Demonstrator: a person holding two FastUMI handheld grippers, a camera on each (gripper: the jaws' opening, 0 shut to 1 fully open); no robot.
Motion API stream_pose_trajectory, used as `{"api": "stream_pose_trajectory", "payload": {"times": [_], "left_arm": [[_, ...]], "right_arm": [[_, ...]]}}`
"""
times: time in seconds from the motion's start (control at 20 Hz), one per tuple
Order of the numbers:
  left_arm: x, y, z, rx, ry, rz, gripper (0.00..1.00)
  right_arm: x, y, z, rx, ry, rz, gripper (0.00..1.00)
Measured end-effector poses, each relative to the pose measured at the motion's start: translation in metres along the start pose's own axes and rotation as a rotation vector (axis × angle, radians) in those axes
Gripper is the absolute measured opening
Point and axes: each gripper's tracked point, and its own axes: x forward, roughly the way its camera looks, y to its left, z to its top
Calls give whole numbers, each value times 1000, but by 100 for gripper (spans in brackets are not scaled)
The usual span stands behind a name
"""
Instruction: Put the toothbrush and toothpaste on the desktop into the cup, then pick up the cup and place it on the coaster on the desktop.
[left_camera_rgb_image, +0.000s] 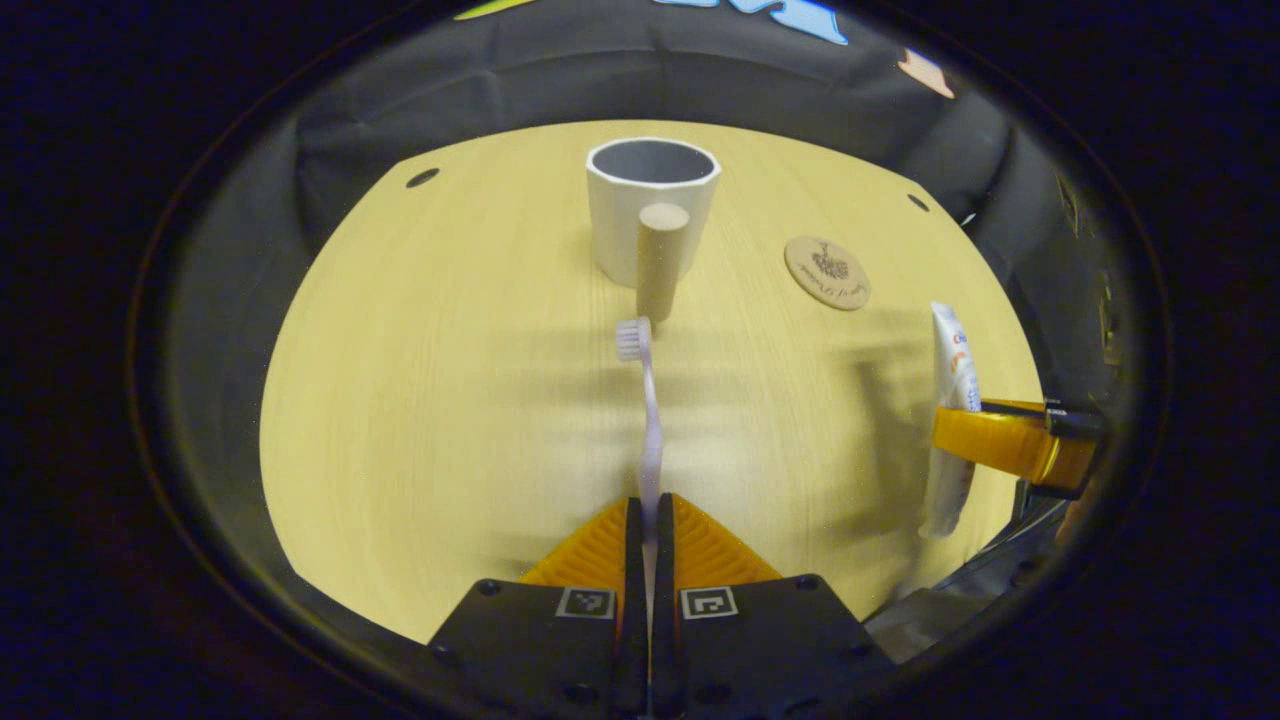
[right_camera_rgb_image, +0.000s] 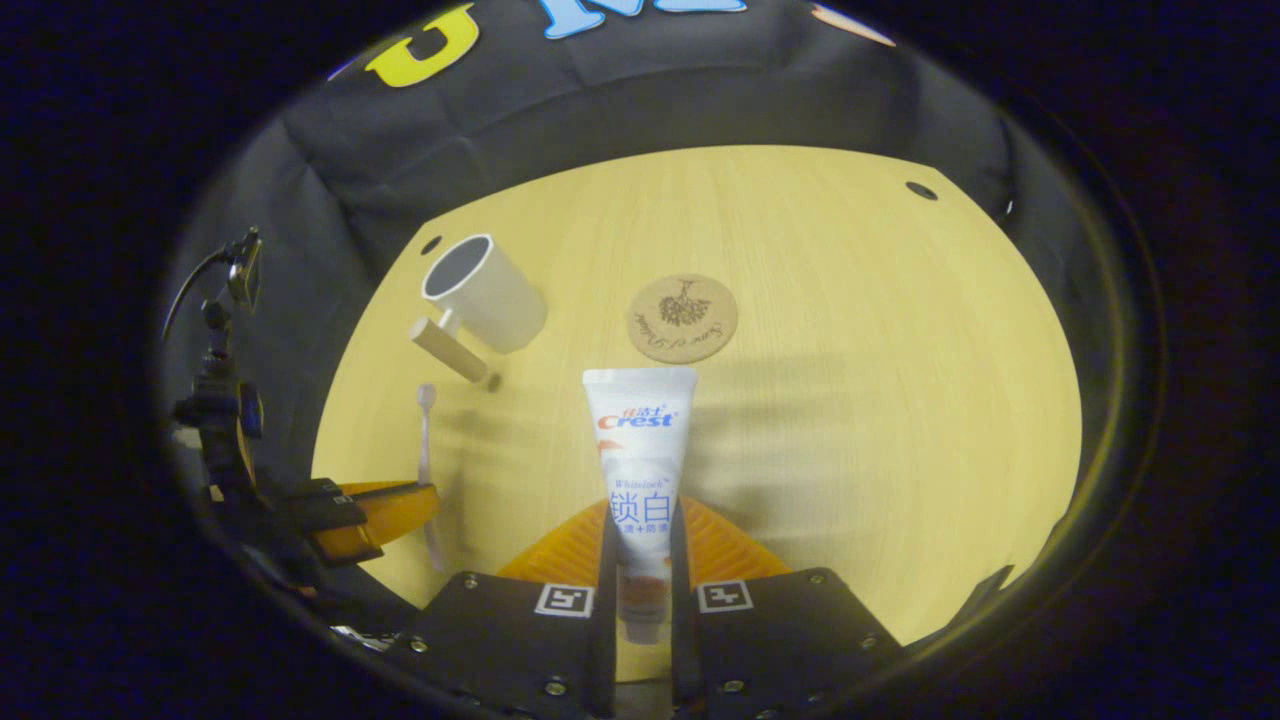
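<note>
My left gripper (left_camera_rgb_image: 650, 525) is clenched on the toothbrush (left_camera_rgb_image: 648, 420), both fingers pressed against the handle; the brush runs forward from the gripper with its bristled head pointing toward the cup (left_camera_rgb_image: 652, 205). In the left gripper view the cup stands upright on the desk (left_camera_rgb_image: 420, 400), mouth open upward, its cylindrical wooden handle facing me, and the brush head sits just short of that handle. The coaster (left_camera_rgb_image: 827, 272) lies flat on the desk to the right of the cup, apart from it. My right gripper (right_camera_rgb_image: 640, 560) is grasping the toothpaste (right_camera_rgb_image: 640, 450), the tube held between both fingers with its flat crimped end pointing forward and the cap end down between the fingers. From the right gripper view I see the coaster just beyond the tube's end and the cup off to the left, the toothbrush below it. In the left gripper view the right gripper appears at the right edge, closed across the tube. I cannot tell how far either item is lifted off the desk.
</note>
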Motion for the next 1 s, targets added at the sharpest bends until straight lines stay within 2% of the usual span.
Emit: {"api": "stream_pose_trajectory", "payload": {"times": [0.35,0.7,1.0], "left_arm": [[-42,14,36,-41,-200,13,10],[-102,21,100,-57,-420,1,10],[-112,27,157,-68,-580,-18,10]], "right_arm": [[-27,35,31,-56,-134,57,23],[-55,56,69,-124,-268,76,23],[-70,63,94,-150,-358,72,23]]}}
